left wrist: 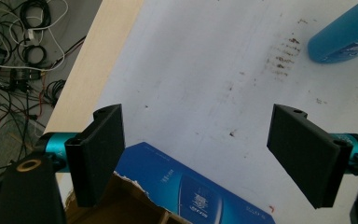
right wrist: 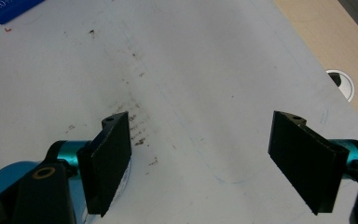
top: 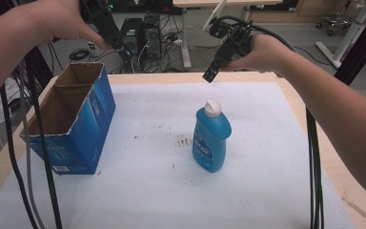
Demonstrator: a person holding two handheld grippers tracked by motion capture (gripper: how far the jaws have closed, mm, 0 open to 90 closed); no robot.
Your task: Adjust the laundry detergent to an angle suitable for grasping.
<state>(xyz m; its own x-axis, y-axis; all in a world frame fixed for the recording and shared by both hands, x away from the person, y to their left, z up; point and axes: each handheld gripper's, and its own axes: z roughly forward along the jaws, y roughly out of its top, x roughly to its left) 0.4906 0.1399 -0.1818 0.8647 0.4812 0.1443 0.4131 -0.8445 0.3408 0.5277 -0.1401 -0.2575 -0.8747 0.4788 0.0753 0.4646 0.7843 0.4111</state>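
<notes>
A blue detergent bottle (top: 211, 138) with a white cap stands upright near the middle of the white table cover (top: 147, 191). At the left stands an open blue cardboard box (top: 71, 124) with a brown inside. My left gripper (top: 119, 45) hangs high over the box's far end; in the left gripper view it is open (left wrist: 198, 121), with the box (left wrist: 186, 191) below it and the bottle (left wrist: 345, 37) at the upper right. Behind and above the bottle my right gripper (top: 213, 67) is held up, open (right wrist: 200, 126) and empty. The bottle (right wrist: 4, 179) shows at the lower left of the right gripper view.
Brown stains (top: 183, 140) mark the cover beside the bottle. The wooden table edge (top: 333, 157) runs along the right, with a cable grommet (right wrist: 341, 83) in it. Black cables (top: 314, 167) hang at both sides. Computers and wiring (top: 143, 33) sit on the floor beyond the table.
</notes>
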